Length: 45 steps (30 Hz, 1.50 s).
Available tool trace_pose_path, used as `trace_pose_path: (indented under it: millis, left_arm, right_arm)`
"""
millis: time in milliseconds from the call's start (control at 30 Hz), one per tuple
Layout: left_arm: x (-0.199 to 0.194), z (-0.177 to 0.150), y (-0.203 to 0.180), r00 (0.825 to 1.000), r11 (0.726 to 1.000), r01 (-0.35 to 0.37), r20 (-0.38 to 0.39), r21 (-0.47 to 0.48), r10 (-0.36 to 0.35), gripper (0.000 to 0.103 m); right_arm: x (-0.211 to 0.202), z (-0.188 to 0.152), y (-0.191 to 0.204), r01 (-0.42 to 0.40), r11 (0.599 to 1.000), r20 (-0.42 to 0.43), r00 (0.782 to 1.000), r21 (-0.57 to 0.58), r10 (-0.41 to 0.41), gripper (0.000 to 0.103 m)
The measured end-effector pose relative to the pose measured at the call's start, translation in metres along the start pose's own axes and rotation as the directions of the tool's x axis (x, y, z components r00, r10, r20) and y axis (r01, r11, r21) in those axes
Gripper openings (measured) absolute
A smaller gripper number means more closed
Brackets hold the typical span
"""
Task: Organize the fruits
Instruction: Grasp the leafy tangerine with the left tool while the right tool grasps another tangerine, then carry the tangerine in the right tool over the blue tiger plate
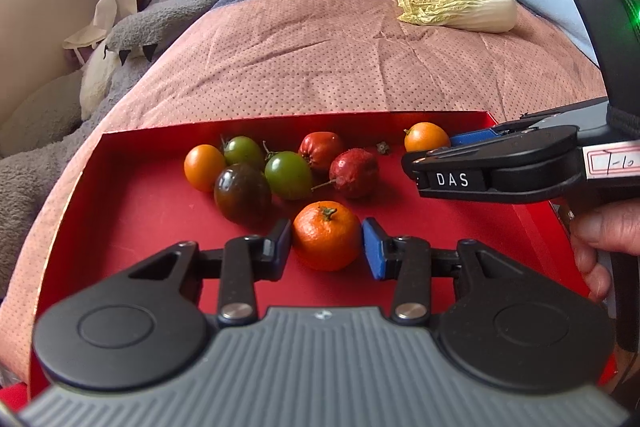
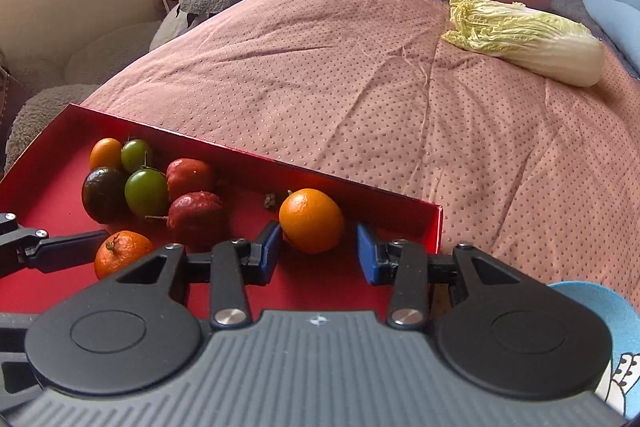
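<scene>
Fruits lie in a shallow red tray [image 1: 132,203] on a pink quilted bedcover [image 1: 320,67]. Two pieces are in hand at once.

Left gripper [image 1: 327,247]: its blue pads flank the stemmed mandarin [image 1: 326,237], which rests on the tray floor in the near middle. The left pad looks to touch the rind; a sliver of red shows beside the right pad, so you cannot tell whether the grip is firm. Treat it as not yet secured.

Right gripper [image 2: 319,251]: its jaws stand partly open around the small smooth orange fruit [image 2: 311,221], near the far right corner of the tray. A clear gap shows on the right side; nothing is held.

To do the step well:
- Centre each fruit between the pads before closing.
- Close gently; the fruit is round and likely to roll or squirt forward.
- Lift straight up.

Edges and room:
- The tray's far wall [image 2: 240,155] stands just behind the right-hand fruit; avoid pushing it forward.
- The cluster of green, dark and red fruits [image 1: 280,167] sits just beyond the mandarin.
- Open bedcover lies beyond the tray, up to the cabbage [image 2: 528,43].
</scene>
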<state>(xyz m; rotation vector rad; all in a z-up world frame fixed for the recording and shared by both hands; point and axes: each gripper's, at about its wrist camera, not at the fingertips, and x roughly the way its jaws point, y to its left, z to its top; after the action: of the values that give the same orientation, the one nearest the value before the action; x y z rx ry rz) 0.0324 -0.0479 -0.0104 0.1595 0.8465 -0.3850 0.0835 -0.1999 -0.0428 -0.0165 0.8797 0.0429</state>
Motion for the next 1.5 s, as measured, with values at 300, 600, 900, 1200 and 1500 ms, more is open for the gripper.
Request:
trace_pose_path:
  millis: [300, 600, 900, 1200, 1500]
  left_arm:
    - [0.001, 0.001, -0.003, 1.000, 1.000, -0.003, 0.018, 0.025, 0.002, 0.042]
    - [-0.004, -0.002, -0.004, 1.000, 1.000, -0.009, 0.023, 0.029, 0.008, 0.041]
    - [-0.014, -0.007, -0.004, 0.999, 1.000, -0.017, 0.028, 0.019, 0.016, 0.041]
    - [-0.029, -0.014, -0.008, 0.998, 1.000, -0.020, 0.053, 0.020, 0.018, 0.041]
    - [-0.043, -0.018, -0.009, 0.997, 1.000, -0.020, 0.080, -0.004, 0.021, 0.041]
  right_arm:
    - [-0.007, -0.001, 0.003, -0.006, 1.000, 0.017, 1.000, 0.003, 0.006, 0.038]
    - [-0.062, -0.030, 0.001, -0.064, 0.997, 0.058, 0.996, 0.039, 0.062, 0.038]
    - [-0.099, -0.058, 0.013, -0.095, 0.995, 0.067, 0.993, 0.024, 0.093, 0.038]
    - [-0.120, -0.071, 0.022, -0.115, 0.993, 0.076, 0.991, 0.003, 0.114, 0.038]
    - [-0.137, -0.077, 0.024, -0.117, 0.993, 0.086, 0.989, -0.018, 0.118, 0.038]
